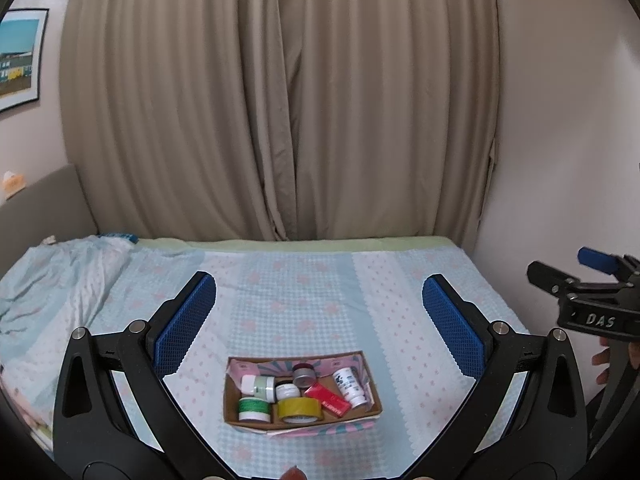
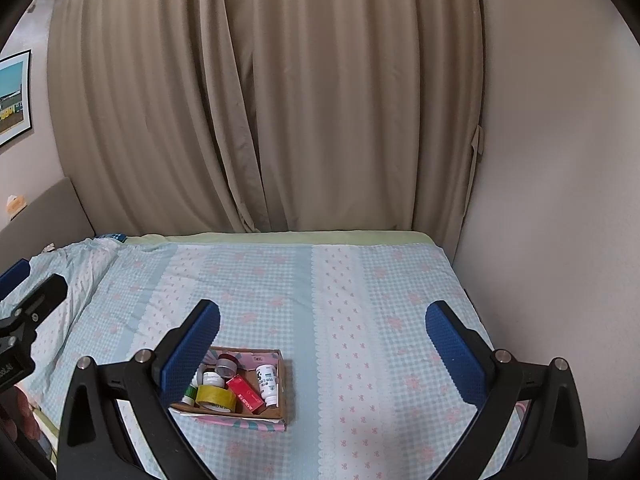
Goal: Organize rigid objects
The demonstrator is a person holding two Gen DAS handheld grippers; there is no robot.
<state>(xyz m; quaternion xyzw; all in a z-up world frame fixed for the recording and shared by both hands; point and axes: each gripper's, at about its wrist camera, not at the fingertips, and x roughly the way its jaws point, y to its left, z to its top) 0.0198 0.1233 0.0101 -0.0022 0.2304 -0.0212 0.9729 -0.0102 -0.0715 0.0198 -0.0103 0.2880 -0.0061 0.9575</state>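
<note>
Left gripper (image 1: pixel 320 320): raised above the bed, blue-padded fingers (image 1: pixel 186 328) spread wide, nothing between them — the box lies below and ahead of the gap.
Right gripper (image 2: pixel 322 346): also held above the bed, fingers (image 2: pixel 454 354) spread wide and empty; its left finger partly hides the box's left end in its own view.
Cardboard box (image 1: pixel 231 400): shallow, open-topped, resting on the bedspread (image 1: pixel 288 300) near the front edge, a pink-patterned flap along its back wall.
Yellow tape roll (image 1: pixel 299 409): front middle of the box, lying flat.
Green roll (image 1: pixel 253 409): front left corner, just beside the yellow roll.
Red packet (image 1: pixel 328 399): lying at a slant right of the yellow roll.
White bottle (image 1: pixel 350 386): on its side at the right end, touching the red packet.
Jars: a white-and-green one (image 1: pixel 259 386) at the left, a small white one (image 1: pixel 287 391) mid-box, a dark-lidded tin (image 1: pixel 303 376) toward the back — labels too small to read.
Surroundings: beige curtain (image 1: pixel 280 100) behind the bed, framed picture (image 1: pixel 18 60) on the left wall.
</note>
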